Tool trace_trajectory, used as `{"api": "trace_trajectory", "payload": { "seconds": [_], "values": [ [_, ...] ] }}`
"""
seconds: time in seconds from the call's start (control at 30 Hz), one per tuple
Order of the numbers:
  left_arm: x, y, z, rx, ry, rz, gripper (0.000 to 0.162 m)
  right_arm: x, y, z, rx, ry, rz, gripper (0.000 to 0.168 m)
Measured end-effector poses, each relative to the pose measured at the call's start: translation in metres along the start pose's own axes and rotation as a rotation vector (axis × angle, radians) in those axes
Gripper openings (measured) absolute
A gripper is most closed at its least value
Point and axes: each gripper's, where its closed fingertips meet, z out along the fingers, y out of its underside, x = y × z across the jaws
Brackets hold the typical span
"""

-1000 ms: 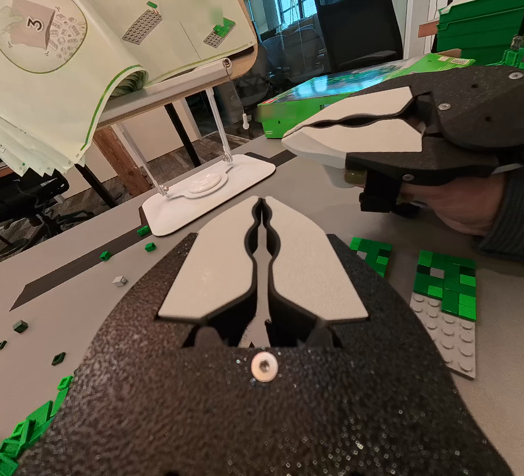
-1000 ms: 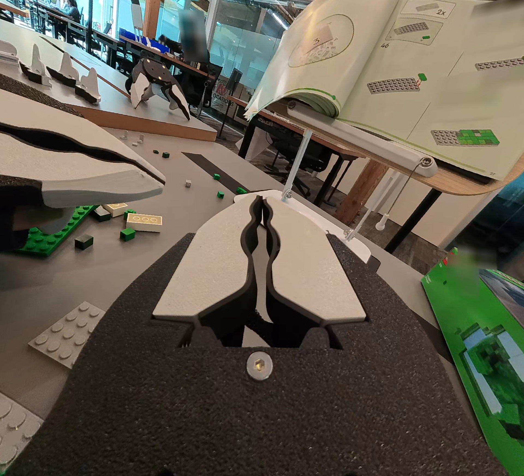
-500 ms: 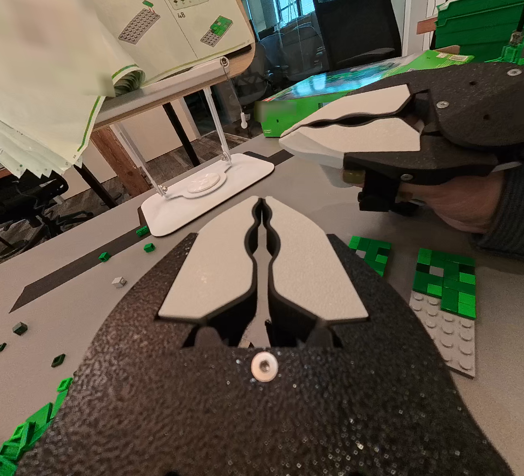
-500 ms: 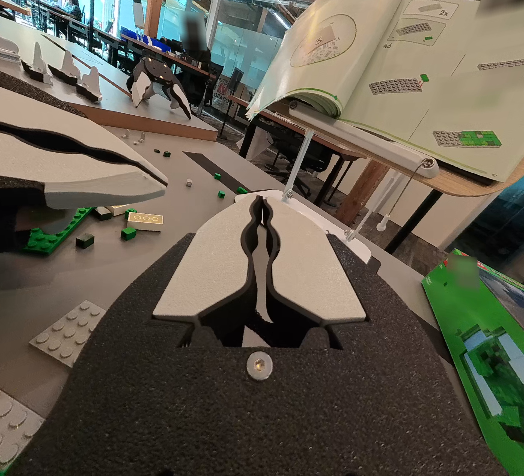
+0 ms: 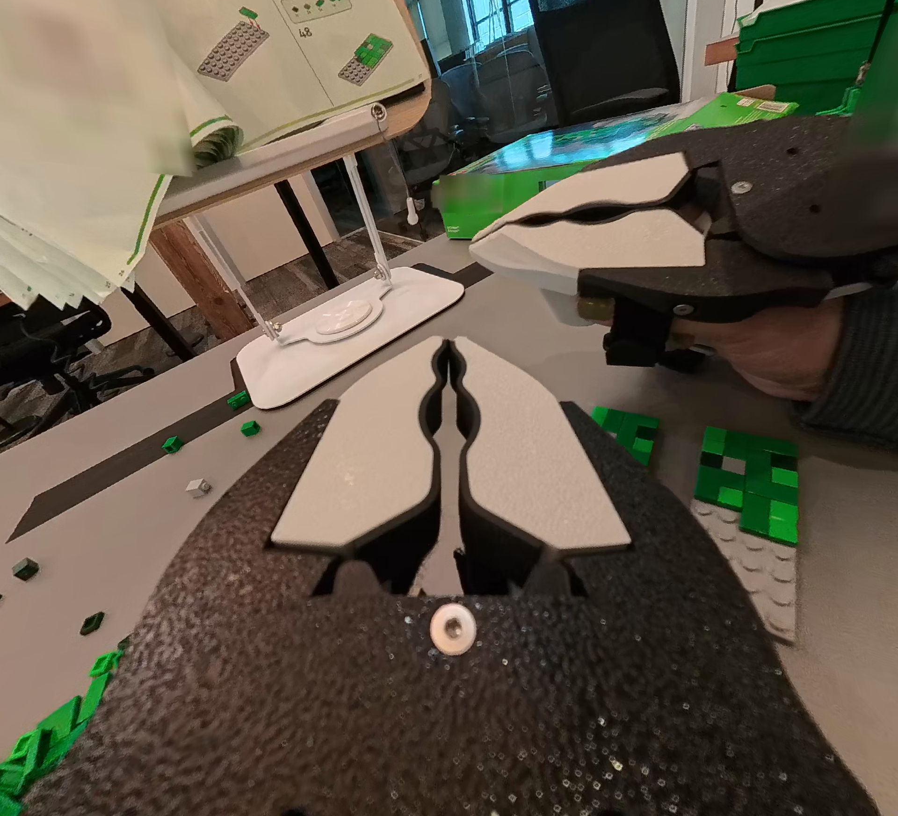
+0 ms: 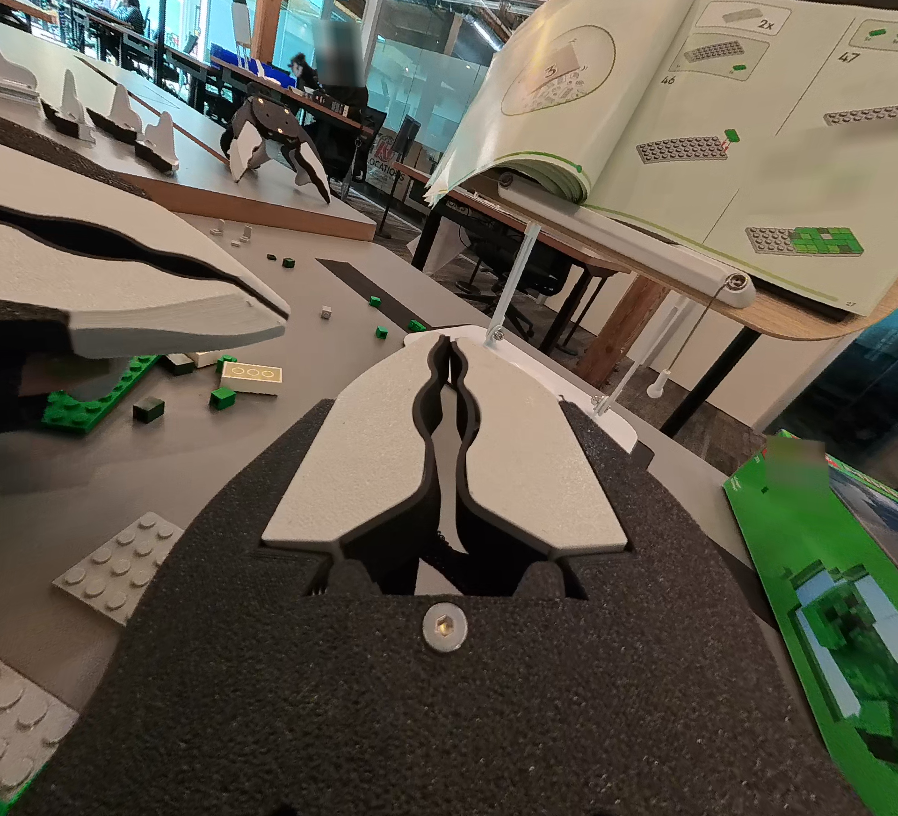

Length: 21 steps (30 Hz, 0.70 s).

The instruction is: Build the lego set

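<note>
Left tool (image 5: 448, 348): level above the grey worktop (image 5: 510, 316), pointing toward the white base of the book stand (image 5: 350, 331). Fingers clenched together at the tips; nothing held between them.

Right tool (image 6: 446, 348): also clenched, tips meeting, nothing gripped. In the left wrist view it shows at the right, lying sideways over the worktop, carried by a hand (image 5: 772, 355) in a dark ribbed sleeve (image 5: 860, 370). It points toward the book stand.

Task items: a grey Lego plate partly covered with green tiles (image 5: 748, 491) lies flat on the worktop under and just in front of the right hand. A smaller cluster of green tiles (image 5: 627, 430) lies beside it, apart from it. A bare grey studded plate (image 6: 119, 564) lies near the right tool's left side. A green plate (image 6: 92, 404), a tan tile (image 6: 252, 377) and small loose green and dark pieces (image 6: 223, 398) are scattered beneath the left tool as seen from the right wrist view. More loose green parts (image 5: 43, 734) sit at the lower left edge of the left wrist view.

The instruction booklet (image 6: 729, 122) lies open on the raised stand, with a page near the spine curled up.

Containers: the green set box (image 6: 826, 598) lies on the worktop to the right of the right tool; its contents cannot be seen. Green bins (image 5: 802, 49) stand behind; contents not visible.
</note>
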Motion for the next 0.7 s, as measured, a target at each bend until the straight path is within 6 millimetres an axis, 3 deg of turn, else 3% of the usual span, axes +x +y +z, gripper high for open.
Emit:
{"api": "trace_trajectory", "payload": {
  "seconds": [0.17, 0.43, 0.57, 0.7],
  "values": [
    [0.020, -0.017, -0.020, 0.090, 0.054, 0.025, 0.000, -0.005, 0.001, 0.001, -0.010, -0.022, -0.024, 0.000],
    [0.060, -0.022, -0.046, 0.128, 0.263, 0.087, 0.000, -0.022, -0.001, 0.008, -0.074, -0.128, -0.021, 0.000],
    [0.064, -0.024, -0.050, 0.144, 0.276, 0.099, 0.000, -0.063, -0.013, 0.036, -0.166, -0.409, -0.011, 0.000],
    [0.063, -0.024, -0.050, 0.141, 0.275, 0.099, 0.000, -0.109, -0.006, 0.077, -0.414, -0.748, -0.010, 0.008]
  ]
}}
